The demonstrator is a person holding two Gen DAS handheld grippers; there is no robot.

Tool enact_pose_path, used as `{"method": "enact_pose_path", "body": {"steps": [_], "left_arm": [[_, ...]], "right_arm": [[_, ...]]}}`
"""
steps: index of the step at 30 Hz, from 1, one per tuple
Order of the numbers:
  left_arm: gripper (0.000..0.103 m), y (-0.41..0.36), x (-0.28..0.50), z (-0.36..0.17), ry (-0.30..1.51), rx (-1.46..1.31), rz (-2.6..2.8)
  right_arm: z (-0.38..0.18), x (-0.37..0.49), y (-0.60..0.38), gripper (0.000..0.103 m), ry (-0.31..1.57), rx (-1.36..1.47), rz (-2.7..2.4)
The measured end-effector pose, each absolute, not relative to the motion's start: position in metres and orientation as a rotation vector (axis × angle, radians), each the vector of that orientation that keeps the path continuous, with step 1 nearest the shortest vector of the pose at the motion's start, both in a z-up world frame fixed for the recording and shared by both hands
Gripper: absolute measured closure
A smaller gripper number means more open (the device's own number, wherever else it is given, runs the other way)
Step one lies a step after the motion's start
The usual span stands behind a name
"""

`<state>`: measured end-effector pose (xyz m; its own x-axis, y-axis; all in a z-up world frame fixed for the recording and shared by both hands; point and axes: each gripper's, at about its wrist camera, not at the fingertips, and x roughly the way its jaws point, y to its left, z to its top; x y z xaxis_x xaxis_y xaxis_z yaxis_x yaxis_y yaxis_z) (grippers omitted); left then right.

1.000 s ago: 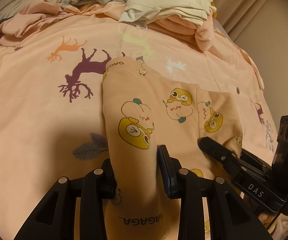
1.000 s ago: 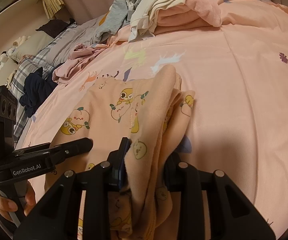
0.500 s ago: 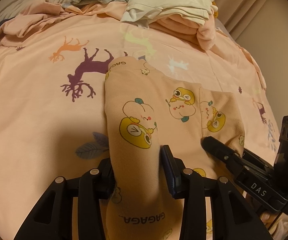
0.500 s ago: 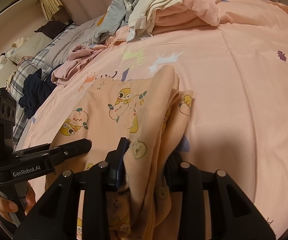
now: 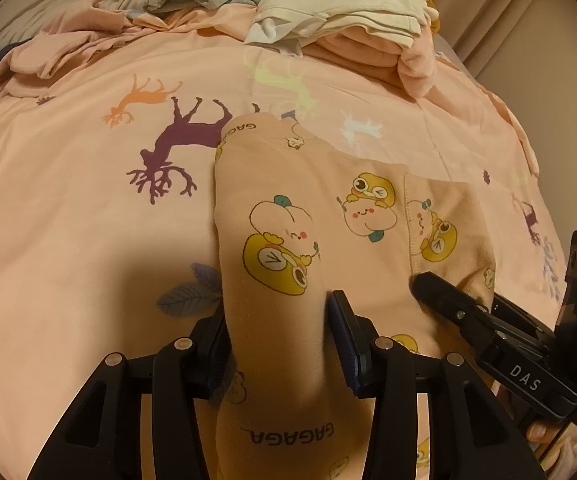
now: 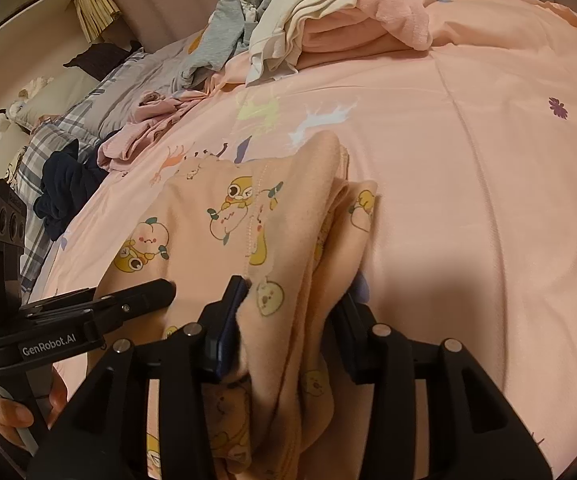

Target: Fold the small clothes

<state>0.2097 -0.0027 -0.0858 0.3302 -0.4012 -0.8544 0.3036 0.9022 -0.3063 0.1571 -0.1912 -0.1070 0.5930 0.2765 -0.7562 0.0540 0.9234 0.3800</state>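
A small peach garment (image 5: 368, 216) printed with cartoon chicks and peaches lies folded on the pink deer-print bedsheet (image 5: 88, 200). My left gripper (image 5: 278, 312) straddles the raised fold along its left edge. Its jaws are opening, and the cloth sits loosely between them. My right gripper (image 6: 292, 296) straddles the bunched right edge of the garment (image 6: 208, 216). Its jaws are opening too, and a dark gap shows beside the left pad. Each gripper also shows in the other's view: the right gripper (image 5: 420, 280) and the left gripper (image 6: 164, 286), both low over the garment.
A pile of cream, pink and grey clothes (image 5: 348, 12) lies at the far side of the bed. A crumpled pink garment (image 5: 48, 56) and a dark blue one (image 6: 64, 184) lie to the left by plaid bedding. A person's hand (image 6: 4, 412) holds the left gripper's handle.
Both pairs of jaws have spread wider around the garment's folded edges, and the pinched cloth has relaxed between them. Neither hand has shifted.
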Motion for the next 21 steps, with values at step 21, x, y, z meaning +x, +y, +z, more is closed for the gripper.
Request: {"method": "enact_pose_path", "body": {"steps": [21], "left_arm": [[0.048,-0.0037,0.2032,-0.0822,1.136,-0.040,-0.422]], "right_arm": [[-0.1057,0.1499,-0.1982,0.050,0.941,0.400,0.101]]}}
